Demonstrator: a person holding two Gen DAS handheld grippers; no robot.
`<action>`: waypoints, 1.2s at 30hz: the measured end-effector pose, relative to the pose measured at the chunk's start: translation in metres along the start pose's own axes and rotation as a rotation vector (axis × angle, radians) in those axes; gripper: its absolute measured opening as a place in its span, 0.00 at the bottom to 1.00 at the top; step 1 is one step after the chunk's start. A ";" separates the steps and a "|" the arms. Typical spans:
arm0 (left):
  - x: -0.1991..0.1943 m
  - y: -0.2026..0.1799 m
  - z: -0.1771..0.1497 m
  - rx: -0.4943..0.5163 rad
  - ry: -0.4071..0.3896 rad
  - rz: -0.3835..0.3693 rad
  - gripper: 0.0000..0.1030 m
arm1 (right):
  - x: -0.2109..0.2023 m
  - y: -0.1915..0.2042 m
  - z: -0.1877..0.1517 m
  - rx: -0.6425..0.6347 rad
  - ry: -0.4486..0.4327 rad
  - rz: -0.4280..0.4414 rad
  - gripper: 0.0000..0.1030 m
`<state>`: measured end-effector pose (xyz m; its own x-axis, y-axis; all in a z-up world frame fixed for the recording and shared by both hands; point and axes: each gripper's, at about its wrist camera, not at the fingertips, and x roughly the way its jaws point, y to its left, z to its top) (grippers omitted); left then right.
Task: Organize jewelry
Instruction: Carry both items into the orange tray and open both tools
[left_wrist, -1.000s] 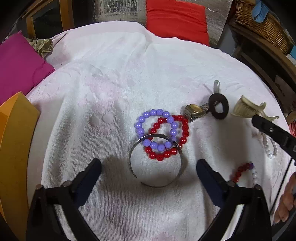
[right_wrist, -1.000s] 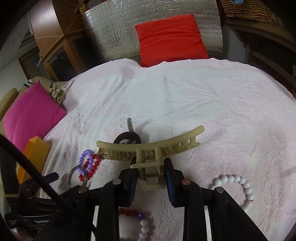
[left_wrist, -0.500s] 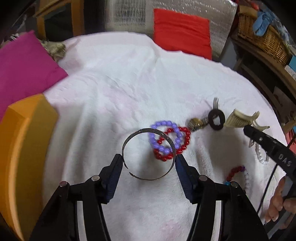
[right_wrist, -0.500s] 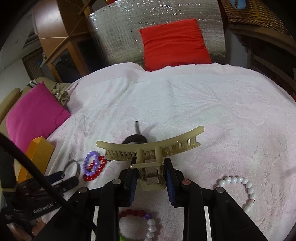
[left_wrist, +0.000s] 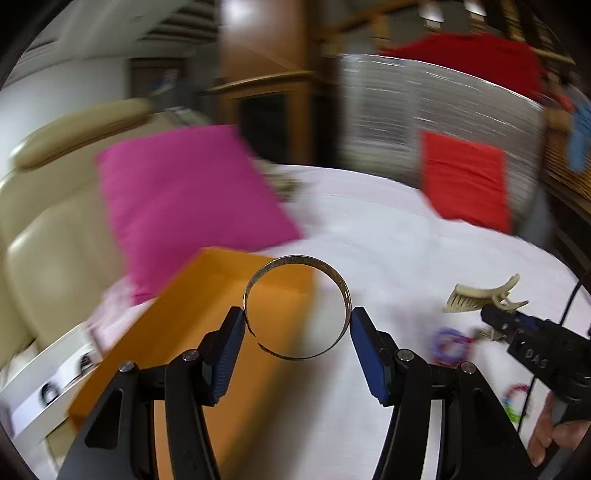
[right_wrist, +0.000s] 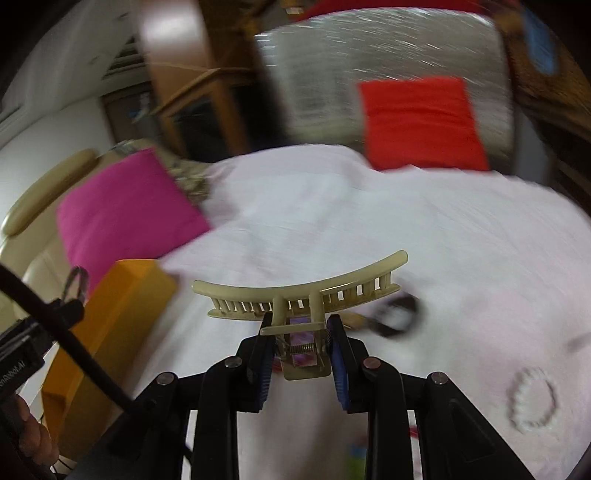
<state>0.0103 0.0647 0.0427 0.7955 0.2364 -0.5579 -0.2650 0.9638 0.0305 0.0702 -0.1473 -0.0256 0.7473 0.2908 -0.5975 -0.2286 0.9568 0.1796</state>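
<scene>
My left gripper (left_wrist: 297, 321) is shut on a silver open bangle (left_wrist: 345, 291), held up in the air with its two sides against the blue pads. Behind it lies an orange box (left_wrist: 207, 321) at the white towel's left edge. My right gripper (right_wrist: 301, 332) is shut on a cream hair claw clip (right_wrist: 299, 286), pinching its spring levers; that clip (left_wrist: 480, 297) also shows at the right of the left wrist view, carried by the other gripper. Purple and red bead bracelets (left_wrist: 448, 345) lie blurred on the towel. A white bead bracelet (right_wrist: 533, 404) lies at the lower right.
A white towel (right_wrist: 369, 229) covers the round table. A pink cushion (left_wrist: 184, 199) and a beige seat (left_wrist: 44, 236) stand to the left, a red cushion (right_wrist: 421, 122) at the back. A dark ring piece (right_wrist: 397, 315) lies behind the clip. A hand (left_wrist: 554, 439) holds the right tool.
My left gripper closed on the bangle, lifted it off the towel and swung left toward the orange box. My right gripper, still holding the claw clip, rose and swung left too.
</scene>
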 end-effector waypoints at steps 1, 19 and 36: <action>0.002 0.017 -0.002 -0.045 0.020 0.044 0.59 | 0.007 0.021 0.008 -0.027 0.004 0.041 0.29; 0.063 0.136 -0.034 -0.365 0.254 0.370 0.60 | 0.149 0.210 0.034 -0.085 0.257 0.305 0.30; 0.059 -0.051 -0.012 0.029 0.179 -0.044 0.60 | -0.010 -0.067 0.002 0.257 0.044 0.020 0.49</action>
<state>0.0645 0.0280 -0.0019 0.6955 0.1707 -0.6980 -0.2146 0.9764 0.0250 0.0795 -0.2146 -0.0299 0.7153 0.3143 -0.6241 -0.0728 0.9218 0.3807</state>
